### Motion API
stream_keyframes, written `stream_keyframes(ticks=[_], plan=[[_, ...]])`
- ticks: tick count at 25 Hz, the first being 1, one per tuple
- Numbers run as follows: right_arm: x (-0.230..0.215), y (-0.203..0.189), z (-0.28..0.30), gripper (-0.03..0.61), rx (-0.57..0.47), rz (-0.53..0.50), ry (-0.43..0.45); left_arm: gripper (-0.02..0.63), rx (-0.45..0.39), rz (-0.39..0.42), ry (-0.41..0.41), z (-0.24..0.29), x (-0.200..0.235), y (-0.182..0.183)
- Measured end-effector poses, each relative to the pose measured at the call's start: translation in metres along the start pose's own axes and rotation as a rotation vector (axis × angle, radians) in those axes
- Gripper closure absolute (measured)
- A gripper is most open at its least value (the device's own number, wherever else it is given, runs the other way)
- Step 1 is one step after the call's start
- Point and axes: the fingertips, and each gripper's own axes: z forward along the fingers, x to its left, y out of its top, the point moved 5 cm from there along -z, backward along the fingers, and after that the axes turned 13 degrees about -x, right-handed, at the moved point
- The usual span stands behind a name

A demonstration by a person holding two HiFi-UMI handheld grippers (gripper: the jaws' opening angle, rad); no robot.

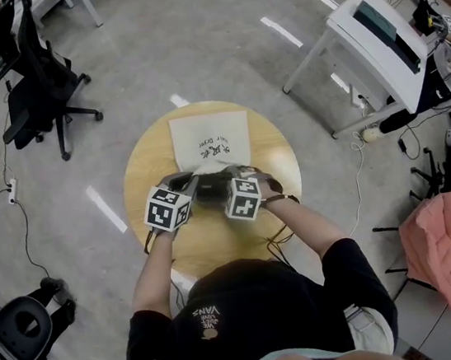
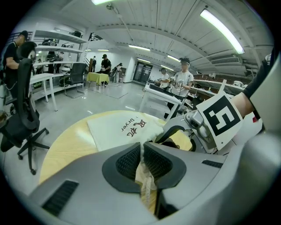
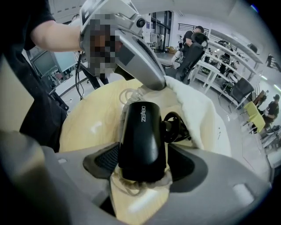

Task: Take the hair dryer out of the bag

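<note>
The dryer (image 3: pixel 141 140) lies with its black body right between the jaws of the right gripper (image 3: pixel 142 161). Its far end and curled cord (image 3: pixel 176 127) sit at the mouth of the bag (image 3: pixel 199 110), just past the jaw tips. These jaws stand wide apart, one on each side of the dryer, and do not seem to squeeze it yet. They are likely wide so the fat body fits in. The left gripper (image 2: pixel 142 151), just beside the right one, has its jaws nearly together, pinching the bag's edge. That probably holds the mouth up and keeps the bag from sliding on the table (image 1: pixel 145 174) when the dryer is pulled out.
</note>
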Motion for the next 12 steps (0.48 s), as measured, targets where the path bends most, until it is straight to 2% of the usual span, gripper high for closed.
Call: stream_keyframes(ticks=[6,12], plan=[[-0.002,0.000,0.008,0.239,0.067,0.019,0.046,0.575,-0.004,-0.010,0.002,0.002,0.002,0.000],[-0.001,-0.003,0.018,0.227,0.127,-0.020,0.082,0.575,-0.007,-0.018,0.004,0.002,0.006,-0.001]])
